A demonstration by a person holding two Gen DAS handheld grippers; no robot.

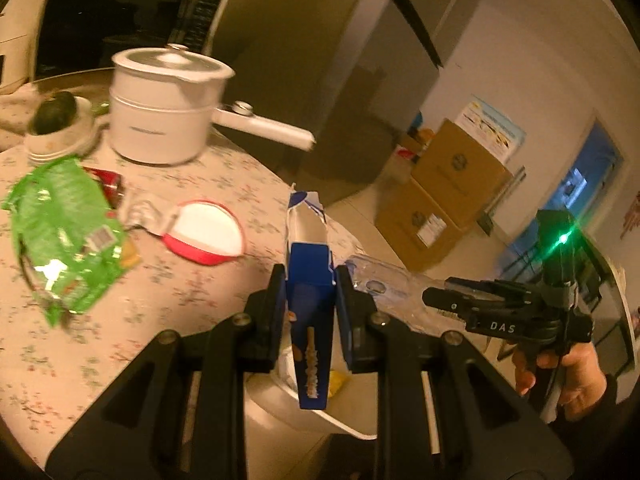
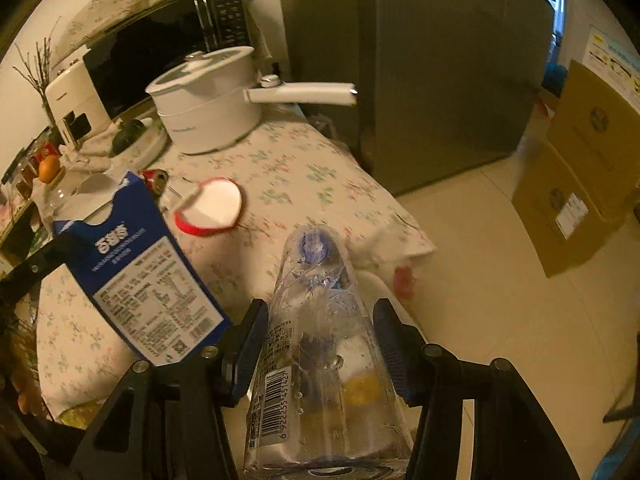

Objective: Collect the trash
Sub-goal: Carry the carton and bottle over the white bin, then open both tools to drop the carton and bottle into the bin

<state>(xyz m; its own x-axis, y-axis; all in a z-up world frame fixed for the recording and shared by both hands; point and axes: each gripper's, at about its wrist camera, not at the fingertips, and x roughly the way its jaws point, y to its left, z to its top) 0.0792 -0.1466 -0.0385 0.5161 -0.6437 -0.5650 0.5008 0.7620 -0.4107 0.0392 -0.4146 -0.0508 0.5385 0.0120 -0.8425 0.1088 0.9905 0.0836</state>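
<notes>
Pinching a torn-open blue carton [image 1: 310, 320], the left gripper [image 1: 311, 292] had both pads pressed flat on its sides above a white bin [image 1: 280, 404], whose inside stayed mostly hidden. Just right, the right gripper [image 2: 320, 344] clamped a clear plastic bottle [image 2: 320, 360], wet inside, barcode label facing up, its base cut off by the frame edge. Farther left on the floral tablecloth [image 1: 160, 320] lay a crumpled green bag [image 1: 64, 232] and a red-rimmed lid [image 1: 208, 232]. Beyond stood a white pot [image 1: 164, 108], blurred.
</notes>
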